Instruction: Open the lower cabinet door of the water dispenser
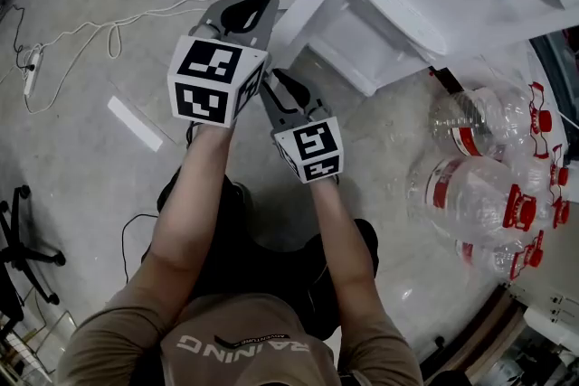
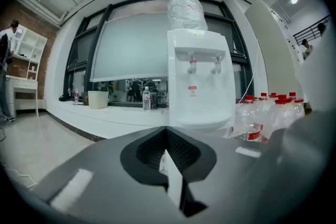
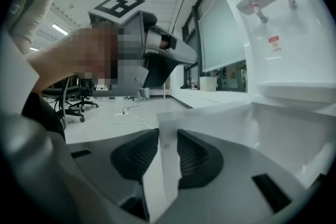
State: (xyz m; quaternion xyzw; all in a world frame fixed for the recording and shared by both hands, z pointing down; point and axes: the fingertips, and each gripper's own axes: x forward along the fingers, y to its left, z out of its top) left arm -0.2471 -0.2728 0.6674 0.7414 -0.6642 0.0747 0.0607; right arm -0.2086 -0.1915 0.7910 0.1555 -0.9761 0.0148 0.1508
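Right gripper [image 3: 167, 134] is pinched on the free edge of the lower cabinet door [image 3: 220, 118], which already stands swung partway out from the water dispenser [image 2: 199, 76]. Left gripper [image 2: 167, 131] is closed on nothing, just hovering alongside. Looks like I'm mid-pull to me. Next up is swinging the door wider along its arc without slipping off.

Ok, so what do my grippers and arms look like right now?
Both the left gripper and right gripper have grey bodies with black ribbed pads. Each carries a white cube printed with black square markers. You wear a brownish short-sleeved shirt with pale lettering and dark trousers.
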